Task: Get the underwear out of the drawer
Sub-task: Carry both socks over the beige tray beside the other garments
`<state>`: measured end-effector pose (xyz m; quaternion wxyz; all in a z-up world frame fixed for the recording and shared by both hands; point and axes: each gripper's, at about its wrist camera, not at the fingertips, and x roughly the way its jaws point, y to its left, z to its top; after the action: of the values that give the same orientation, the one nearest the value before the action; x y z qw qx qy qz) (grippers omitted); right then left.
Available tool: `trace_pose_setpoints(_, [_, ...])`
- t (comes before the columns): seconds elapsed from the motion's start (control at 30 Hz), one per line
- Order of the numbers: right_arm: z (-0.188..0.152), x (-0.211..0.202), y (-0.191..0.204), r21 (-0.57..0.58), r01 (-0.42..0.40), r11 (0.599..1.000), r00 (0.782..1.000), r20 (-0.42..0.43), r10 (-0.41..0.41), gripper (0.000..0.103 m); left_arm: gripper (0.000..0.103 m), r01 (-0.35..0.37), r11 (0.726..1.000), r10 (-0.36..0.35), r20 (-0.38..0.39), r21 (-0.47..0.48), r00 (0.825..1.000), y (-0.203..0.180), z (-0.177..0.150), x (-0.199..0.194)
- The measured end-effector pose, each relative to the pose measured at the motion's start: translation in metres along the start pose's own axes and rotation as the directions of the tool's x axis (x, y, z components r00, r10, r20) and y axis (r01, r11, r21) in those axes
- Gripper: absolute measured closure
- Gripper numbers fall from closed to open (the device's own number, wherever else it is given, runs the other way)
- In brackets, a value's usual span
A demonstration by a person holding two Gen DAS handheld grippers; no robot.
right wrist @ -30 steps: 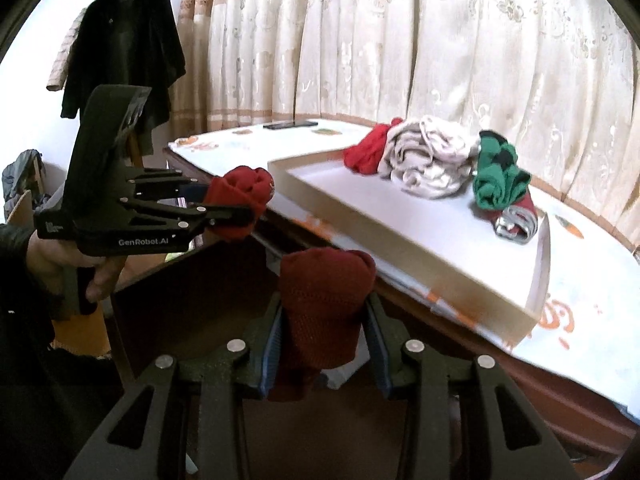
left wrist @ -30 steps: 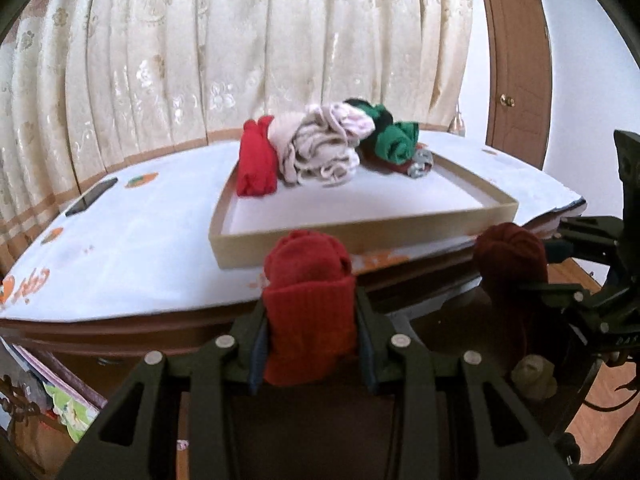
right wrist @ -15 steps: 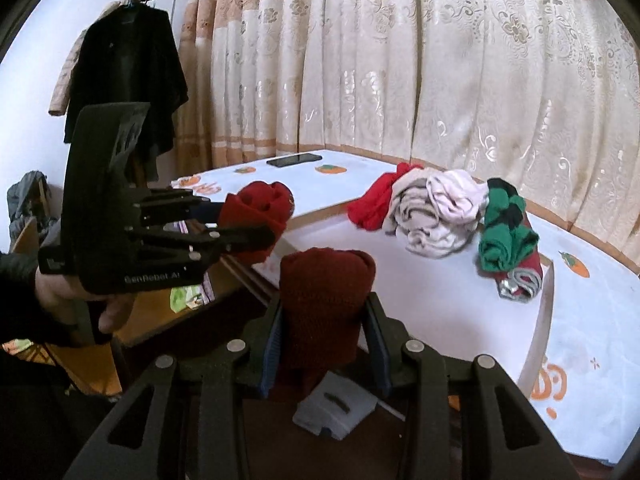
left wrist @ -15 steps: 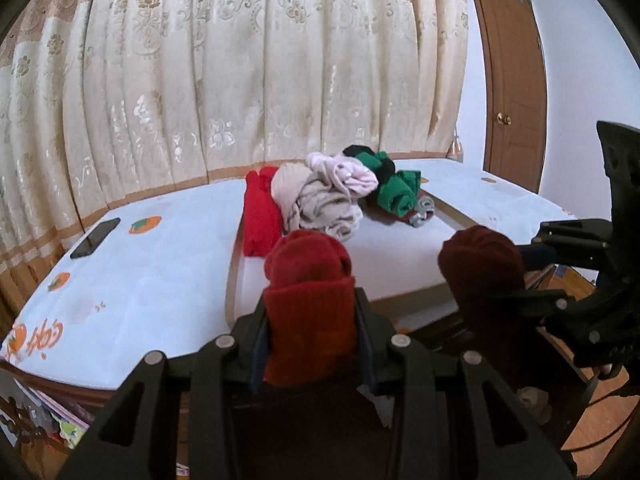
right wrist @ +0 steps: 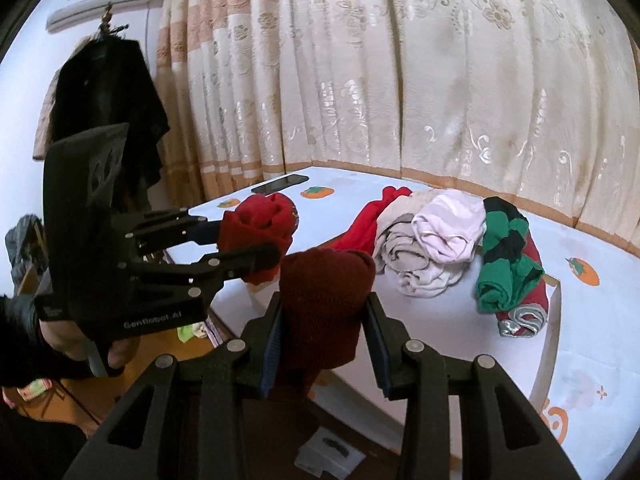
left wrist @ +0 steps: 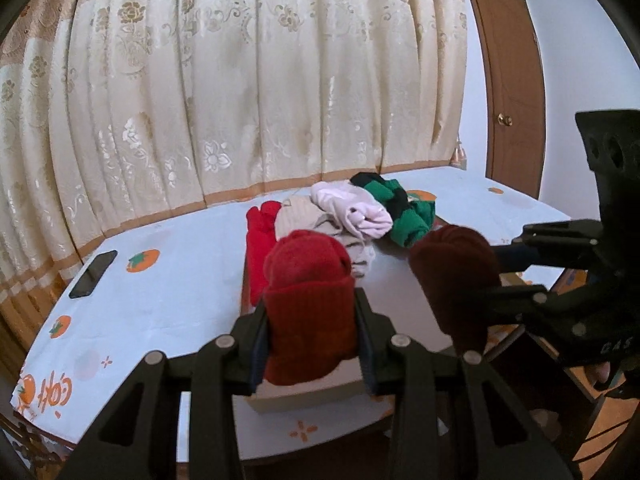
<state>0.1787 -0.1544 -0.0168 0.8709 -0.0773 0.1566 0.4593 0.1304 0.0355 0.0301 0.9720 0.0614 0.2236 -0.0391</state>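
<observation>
My left gripper (left wrist: 312,336) is shut on a bright red rolled garment (left wrist: 308,280), held upright just above the near wall of a shallow tan tray (left wrist: 296,402) on the table. To its right, my right gripper (left wrist: 480,276) is shut on a dark red roll (left wrist: 452,264). The right wrist view shows that gripper (right wrist: 324,332) squeezing the dark red roll (right wrist: 324,292), with the left gripper (right wrist: 256,244) and its bright red roll (right wrist: 260,224) to the left. A pile of red, beige, pink and green-black clothes (right wrist: 436,248) lies at the tray's far end.
The table wears a white cloth (left wrist: 160,304) with orange prints, and a black phone (left wrist: 93,274) lies at its far left. Curtains (left wrist: 240,100) hang behind, a wooden door (left wrist: 516,112) is at the right. A black coat (right wrist: 108,92) hangs at the left. A hand (right wrist: 116,354) holds the left gripper.
Both grippers have risen with their rolls from below the table's edge to a level above the tray, and each has come closer to the tray.
</observation>
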Motion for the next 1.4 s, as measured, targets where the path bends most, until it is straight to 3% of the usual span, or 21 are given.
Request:
trace_pose_setpoints(0.37, [0.022,0.029,-0.020,0.097,-0.014,0.995,1.000,-0.026,0.017,0.062,0.067,0.021,1.000,-0.021,-0.066,0.009,0.998,0.007,0.018,0.023])
trace_pose_setpoints(0.8, [0.024,0.075,-0.048,0.203,-0.004,0.979,0.991,-0.130,0.031,0.062,0.067,0.049,0.998,-0.055,-0.240,-0.029,0.969,0.018,0.014,0.068])
trace_pose_setpoints(1.4, [0.015,0.102,-0.051,0.212,0.019,0.977,0.979,-0.202,0.025,0.062,0.067,0.066,0.997,-0.074,-0.302,-0.039,0.950,0.014,0.003,0.090])
